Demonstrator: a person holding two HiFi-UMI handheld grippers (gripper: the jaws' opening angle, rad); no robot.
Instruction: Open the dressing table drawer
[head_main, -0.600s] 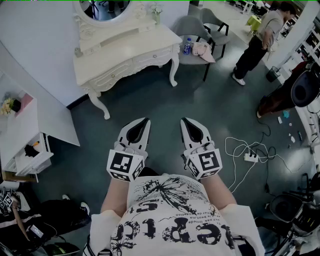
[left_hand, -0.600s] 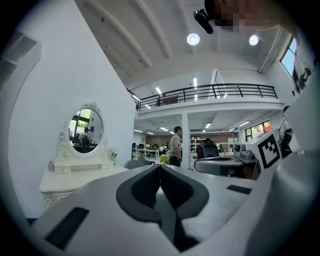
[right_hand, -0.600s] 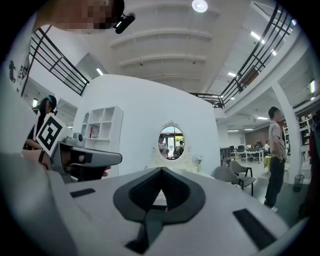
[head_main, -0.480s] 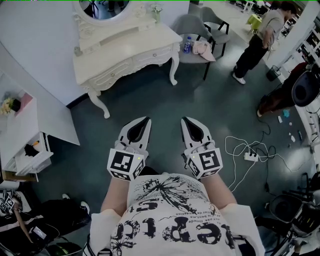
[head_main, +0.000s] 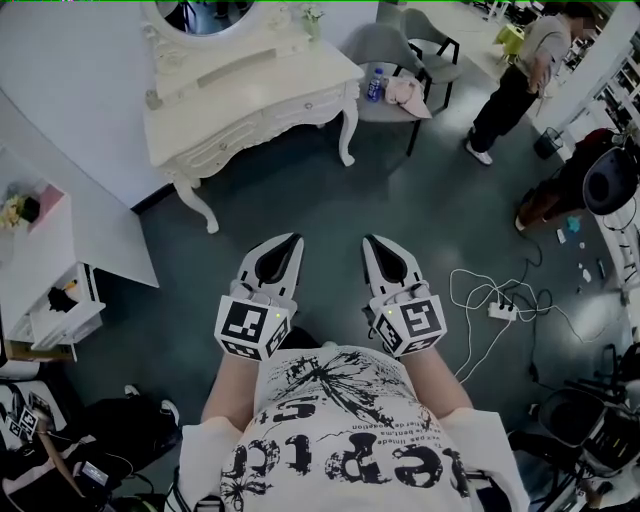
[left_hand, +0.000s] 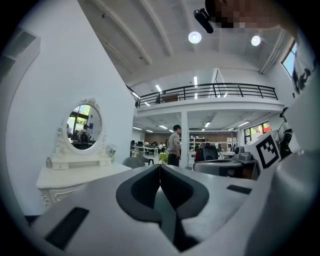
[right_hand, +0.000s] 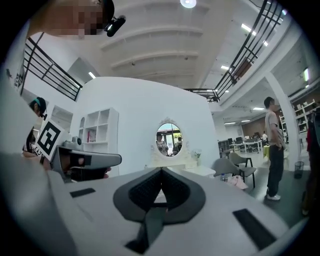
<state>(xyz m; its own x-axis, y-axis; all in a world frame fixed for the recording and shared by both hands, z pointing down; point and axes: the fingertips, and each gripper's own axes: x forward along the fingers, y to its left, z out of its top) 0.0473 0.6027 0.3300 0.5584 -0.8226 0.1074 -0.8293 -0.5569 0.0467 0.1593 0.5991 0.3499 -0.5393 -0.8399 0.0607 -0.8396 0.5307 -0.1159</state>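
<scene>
Dark floor (head_main: 330, 200) underfoot, open hall. Left gripper (head_main: 288, 245) and right gripper (head_main: 374, 245) level at waist, both pressed together, nothing between jaws. Dressing table (head_main: 250, 85) well ahead against white wall, out of reach. Drawer (head_main: 300, 110) in its front apron, shut. Judgement: wooden drawer stiff, fairly light, may stick then jerk free. Take hold at front pull, pinch squarely, draw straight out. Pull too small to make out. Chair (head_main: 385, 50) beside table; person (head_main: 510, 90) beyond.

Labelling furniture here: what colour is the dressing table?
Dressing table: cream white, clearest in head view.
</scene>
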